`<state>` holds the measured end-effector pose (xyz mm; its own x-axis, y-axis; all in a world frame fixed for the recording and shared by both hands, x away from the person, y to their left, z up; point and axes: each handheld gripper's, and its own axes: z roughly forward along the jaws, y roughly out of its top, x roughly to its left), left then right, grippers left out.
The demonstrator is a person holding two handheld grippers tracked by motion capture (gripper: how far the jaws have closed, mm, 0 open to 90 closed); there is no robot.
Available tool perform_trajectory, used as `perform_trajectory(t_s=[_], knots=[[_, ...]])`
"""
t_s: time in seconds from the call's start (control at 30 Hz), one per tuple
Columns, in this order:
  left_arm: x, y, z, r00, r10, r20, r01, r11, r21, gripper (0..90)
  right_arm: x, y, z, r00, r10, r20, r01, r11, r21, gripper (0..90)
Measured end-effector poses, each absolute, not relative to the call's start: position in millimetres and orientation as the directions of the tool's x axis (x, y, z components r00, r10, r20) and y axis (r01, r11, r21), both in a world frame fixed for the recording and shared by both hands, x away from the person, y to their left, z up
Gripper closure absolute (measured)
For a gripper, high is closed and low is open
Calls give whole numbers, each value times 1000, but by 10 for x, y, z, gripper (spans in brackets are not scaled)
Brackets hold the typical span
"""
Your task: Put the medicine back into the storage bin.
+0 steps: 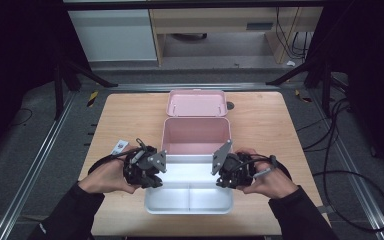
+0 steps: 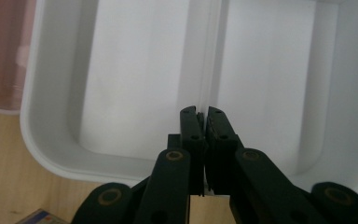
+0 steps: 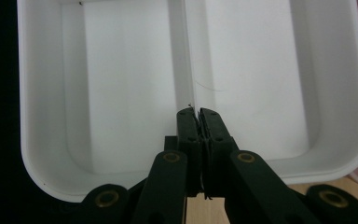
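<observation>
A white tray [image 1: 190, 200] with a ridge down its middle sits at the near side of the wooden table, just in front of an open pink box [image 1: 196, 136]. My left gripper [image 1: 159, 177] is at the tray's left end and my right gripper [image 1: 220, 177] at its right end, each held by a hand. In the left gripper view the jaws [image 2: 203, 114] are closed together on the end of the tray's middle ridge [image 2: 209, 56]. The right gripper view shows the same: its jaws [image 3: 196, 114] are pinched on the ridge [image 3: 186, 51] of the empty tray [image 3: 42, 140].
The pink box's lid [image 1: 196, 102] lies open flat behind it at the table's far side. A small printed card [image 1: 120, 147] lies on the table [image 1: 125, 115] left of the left hand. Cables and frame legs stand on the floor around the table.
</observation>
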<state>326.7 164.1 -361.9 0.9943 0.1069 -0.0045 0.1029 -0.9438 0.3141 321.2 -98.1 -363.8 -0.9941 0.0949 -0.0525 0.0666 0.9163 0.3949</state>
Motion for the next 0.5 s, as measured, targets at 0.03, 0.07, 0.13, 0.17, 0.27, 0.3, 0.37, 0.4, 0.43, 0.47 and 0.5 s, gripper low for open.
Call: perform_trajectory(t_s=[0.03,0.07,0.13,0.17,0.27,0.3,0.37,0.4,0.43,0.47,0.5], knots=[[3211,1652,-3729,994,111,-16,110,-945,309,866,3172,-954,-3733,-995,86,-44,63,919,388,882],[3183,1656,-3785,994,108,-19,109,-945,308,868,3160,-944,-3766,-996,85,-37,64,921,383,881],[3153,1663,-3853,994,107,-33,112,-945,307,872,3149,-936,-3813,-996,81,-31,64,923,378,879],[3118,1675,-3942,993,104,-46,113,-945,308,874,3129,-922,-3918,-997,79,-6,71,924,377,877],[3081,1676,-4083,993,103,-57,116,-944,310,877,3109,-915,-4045,-997,75,21,77,924,373,876],[3085,1670,-4138,992,109,-69,124,-943,308,877,3108,-914,-4090,-997,76,22,79,925,371,875],[3096,1662,-4182,993,104,-62,118,-943,310,876,3120,-917,-4196,-996,80,29,85,927,366,874],[3114,1653,-4225,992,105,-72,122,-946,301,876,3126,-920,-4243,-997,79,20,81,927,366,873],[3127,1645,-4258,993,99,-69,115,-947,300,876,3126,-920,-4243,-997,79,20,81,927,366,873],[3157,1633,-4316,992,106,-74,123,-947,296,873,3140,-931,-4332,-996,85,19,86,929,360,873],[3207,1614,-4397,991,111,-75,129,-947,296,872,3154,-938,-4378,-996,92,15,91,928,361,873]])
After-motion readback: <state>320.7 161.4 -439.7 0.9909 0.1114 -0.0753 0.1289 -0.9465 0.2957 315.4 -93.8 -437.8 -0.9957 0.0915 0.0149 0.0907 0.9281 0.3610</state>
